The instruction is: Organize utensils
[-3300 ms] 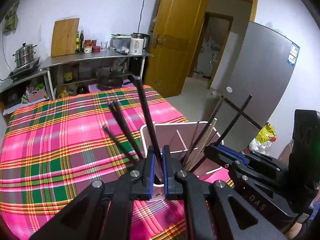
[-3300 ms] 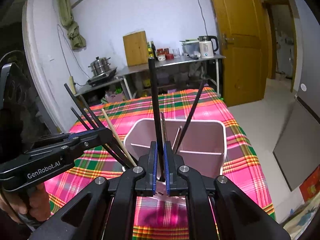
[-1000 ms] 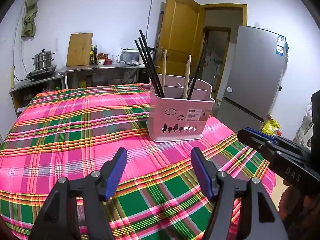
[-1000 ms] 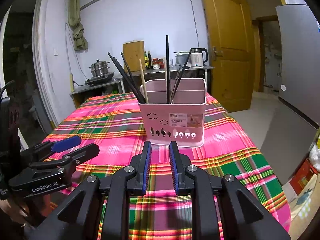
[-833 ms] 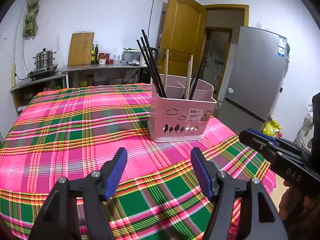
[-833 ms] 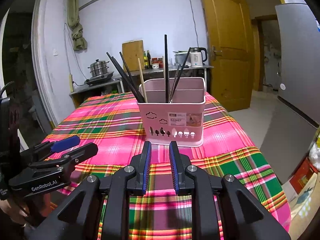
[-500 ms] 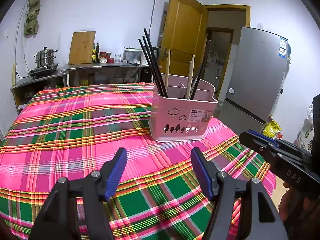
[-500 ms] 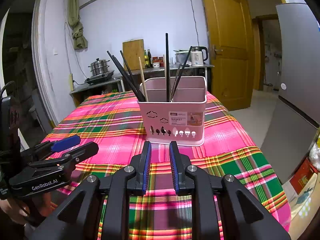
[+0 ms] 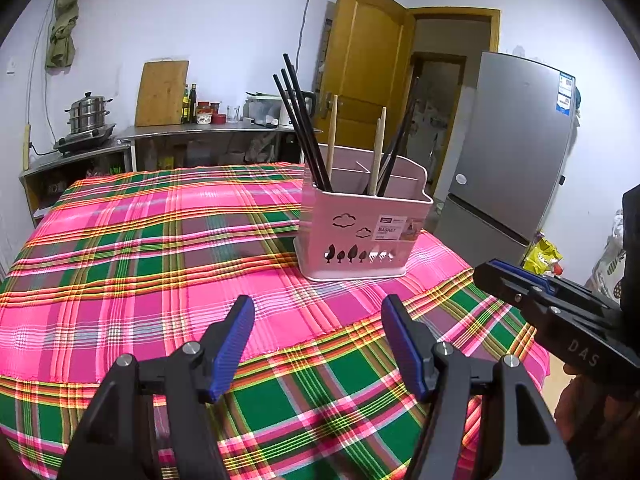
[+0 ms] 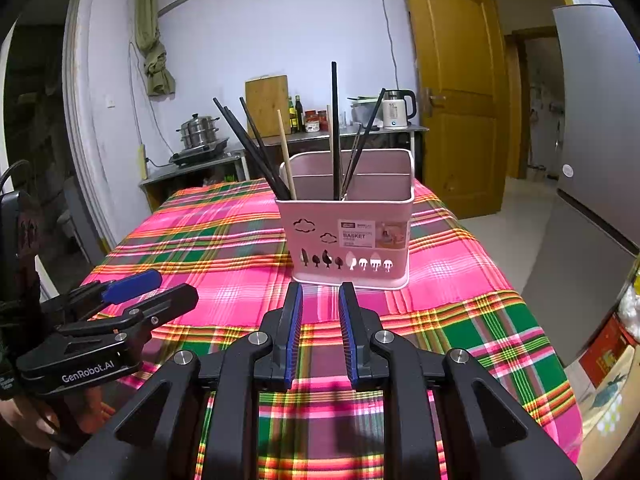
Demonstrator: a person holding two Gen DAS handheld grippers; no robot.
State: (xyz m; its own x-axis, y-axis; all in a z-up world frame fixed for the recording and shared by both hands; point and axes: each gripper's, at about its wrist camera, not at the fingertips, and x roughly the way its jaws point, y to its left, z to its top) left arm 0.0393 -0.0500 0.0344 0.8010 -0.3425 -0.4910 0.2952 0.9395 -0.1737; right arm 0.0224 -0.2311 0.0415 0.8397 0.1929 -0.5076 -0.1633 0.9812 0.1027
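Observation:
A pink utensil basket (image 9: 360,236) (image 10: 350,236) stands upright on the plaid tablecloth (image 9: 140,264) (image 10: 208,240). It holds several black chopsticks (image 9: 304,128) (image 10: 335,128) and a few wooden ones (image 9: 331,136) (image 10: 286,152), all standing on end. My left gripper (image 9: 318,312) is wide open and empty, low over the cloth in front of the basket. My right gripper (image 10: 320,300) is open with a narrow gap and empty, just short of the basket's base. Each gripper also shows in the other's view, the right one (image 9: 520,280) and the left one (image 10: 160,284).
A steel counter (image 9: 180,136) at the back carries a cutting board (image 9: 162,94), bottles, a steamer pot (image 9: 88,114) and a kettle (image 10: 396,110). A yellow door (image 10: 452,92) and a grey fridge (image 9: 516,148) stand to the right. The table's right edge drops off near the fridge.
Both grippers let go of the black chopsticks that they held over the basket, and drew back and down. Over the last second they have barely moved.

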